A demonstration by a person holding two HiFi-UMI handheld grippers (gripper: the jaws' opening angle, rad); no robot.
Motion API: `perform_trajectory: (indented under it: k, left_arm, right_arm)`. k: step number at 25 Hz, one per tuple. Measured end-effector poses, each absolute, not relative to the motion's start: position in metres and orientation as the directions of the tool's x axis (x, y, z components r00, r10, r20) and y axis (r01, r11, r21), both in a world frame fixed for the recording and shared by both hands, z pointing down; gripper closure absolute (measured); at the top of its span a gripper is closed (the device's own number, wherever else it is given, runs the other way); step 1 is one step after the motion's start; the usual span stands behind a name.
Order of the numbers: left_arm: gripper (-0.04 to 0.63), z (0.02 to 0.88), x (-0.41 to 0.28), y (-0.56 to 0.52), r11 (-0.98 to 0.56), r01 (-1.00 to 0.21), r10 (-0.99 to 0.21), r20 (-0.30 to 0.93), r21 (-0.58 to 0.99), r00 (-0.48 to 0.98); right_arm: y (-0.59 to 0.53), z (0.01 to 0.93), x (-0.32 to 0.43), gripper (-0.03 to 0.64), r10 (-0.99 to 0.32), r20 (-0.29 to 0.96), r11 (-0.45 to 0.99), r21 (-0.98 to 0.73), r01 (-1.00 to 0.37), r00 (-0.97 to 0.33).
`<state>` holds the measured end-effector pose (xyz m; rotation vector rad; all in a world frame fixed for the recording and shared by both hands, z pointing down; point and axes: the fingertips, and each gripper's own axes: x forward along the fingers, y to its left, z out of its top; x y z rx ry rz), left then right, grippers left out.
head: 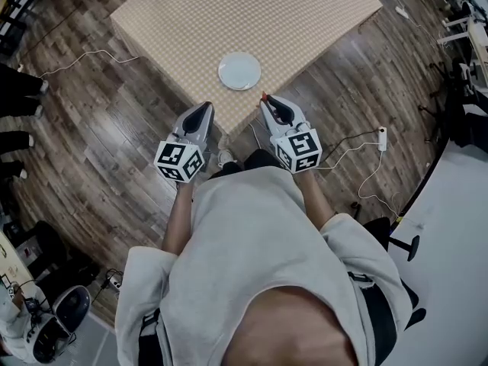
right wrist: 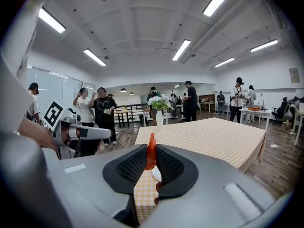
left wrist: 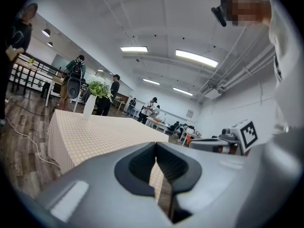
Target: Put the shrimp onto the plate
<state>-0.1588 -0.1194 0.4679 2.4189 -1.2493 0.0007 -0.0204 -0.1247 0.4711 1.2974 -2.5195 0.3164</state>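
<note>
The shrimp (right wrist: 151, 150) looks small and light, likely stiff and a little slick, so a pinch across its body seems safest. The right tongs (right wrist: 152, 167) pinch it there, at lower centre of the right gripper view. It is orange-red and slim, with 1 tapered end poking upward. The left tongs (left wrist: 156, 164) are pressed together, empty. The white plate (head: 239, 71) lies upper centre on the checked surface (head: 305, 14)

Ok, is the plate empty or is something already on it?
Empty. The head view shows the white plate bare on the table; the shrimp is clamped in the right gripper.
</note>
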Motion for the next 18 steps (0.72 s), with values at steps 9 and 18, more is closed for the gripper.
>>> perform_trajectory:
  k: [9, 18]
  left_arm:
    - [0.586, 0.477, -0.148, -0.141, -0.491, -0.789, -0.782, 0.212, 0.37, 0.586]
    - [0.586, 0.476, -0.132, -0.182, -0.414, -0.844, -0.827, 0.246, 0.34, 0.505]
  right_arm:
    - [-0.147, 0.484, -0.014, 0.558, -0.731, 0.37, 0.585, -0.092, -0.806, -0.573]
    - [-0.198, 0.484, 0.002, 0.558, -0.678, 0.345, 0.651, -0.128, -0.748, -0.649]
